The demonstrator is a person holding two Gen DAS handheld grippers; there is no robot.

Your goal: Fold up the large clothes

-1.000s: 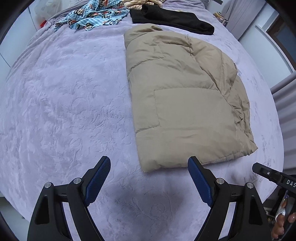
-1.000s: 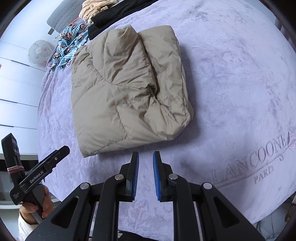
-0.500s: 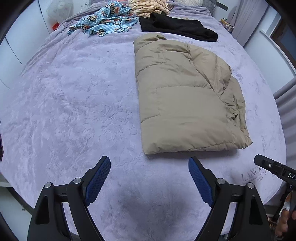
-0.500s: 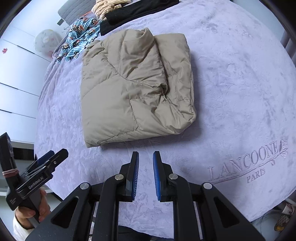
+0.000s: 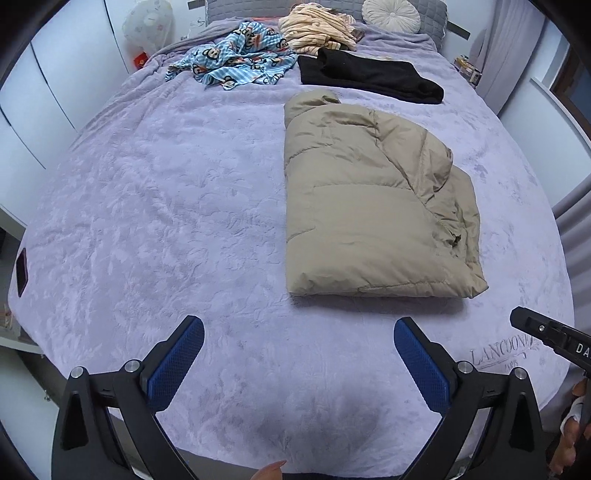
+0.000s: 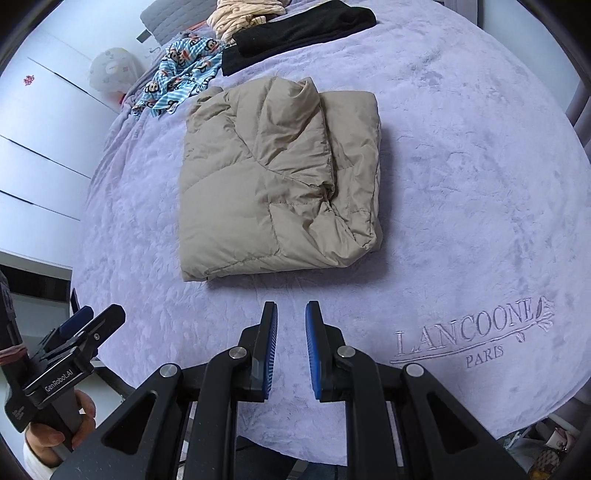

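Note:
A tan puffer jacket [image 5: 369,206] [image 6: 273,184] lies folded into a thick rectangle on the purple bed cover [image 5: 147,184]. My left gripper [image 5: 299,326] hangs above the cover, short of the jacket's near edge. Its jaws are opening wide and nothing is between them. My right gripper [image 6: 291,308] also hovers short of the near edge, its blue pads a narrow gap apart and holding nothing. Each gripper shows at the edge of the other's view, the right gripper [image 5: 524,317] and the left gripper [image 6: 88,321].
At the head of the bed lie a blue monkey-print garment [image 5: 236,59], a black garment [image 5: 369,75], a cream striped garment [image 5: 314,31] and a round pillow [image 5: 391,14]. A dark flat object [image 5: 22,273] sits at the left bed edge. White cupboards [image 6: 37,147] stand left.
Both grippers have risen and drawn back from the jacket, so more of the bed shows. The left jaws have spread a little wider. The jacket has not moved.

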